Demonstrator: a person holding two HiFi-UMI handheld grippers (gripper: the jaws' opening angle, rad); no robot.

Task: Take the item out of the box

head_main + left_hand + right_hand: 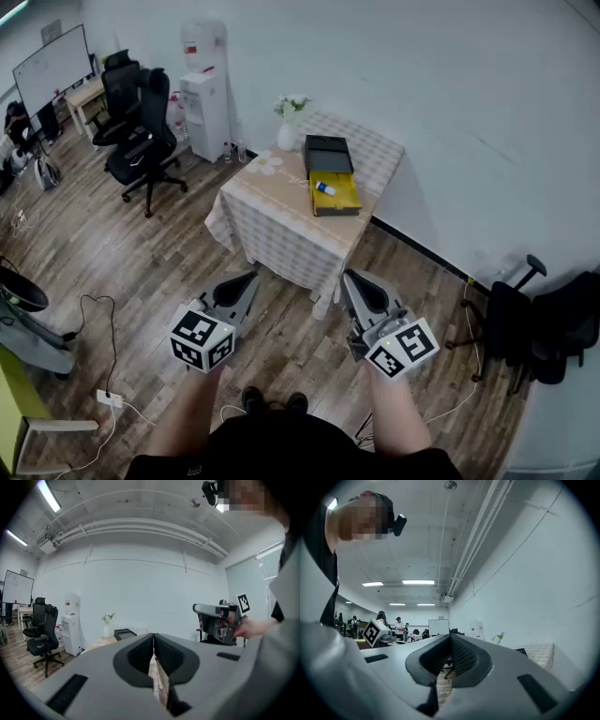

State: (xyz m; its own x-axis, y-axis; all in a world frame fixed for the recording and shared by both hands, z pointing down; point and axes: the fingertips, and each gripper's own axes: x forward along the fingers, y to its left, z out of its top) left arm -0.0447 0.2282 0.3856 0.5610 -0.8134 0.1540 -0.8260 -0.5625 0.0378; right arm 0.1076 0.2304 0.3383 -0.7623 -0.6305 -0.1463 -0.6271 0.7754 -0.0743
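- At the far left, a white wall-mounted whiteboard (52,67) stands behind two black wheeled office chairs (141,131) on the wood-plank floor (159,272).
- A tall white water dispenser (206,89) stands against the wall just right of the chairs.
- Your left gripper (247,278) hangs over the floor in front of the table and well apart from it. Its jaws are pressed together with nothing between them.
- The square table with a beige checked cloth (281,220) sits against the white wall (450,84). A white vase of pale flowers (288,134) stands at the table's back edge.
- A shallow black tray (327,154) lies just right of the vase. The flat open box with a yellow inside (345,199) touches the tray's near edge.
- The small white tube with a blue end (324,187) lies inside the yellow box, toward its back left. Neither gripper touches it.
- Your right gripper (353,278) is beside the left one, over the floor short of the table. Its jaws are closed tight on nothing.
- A black chair (553,323) stands by the wall at the far right.
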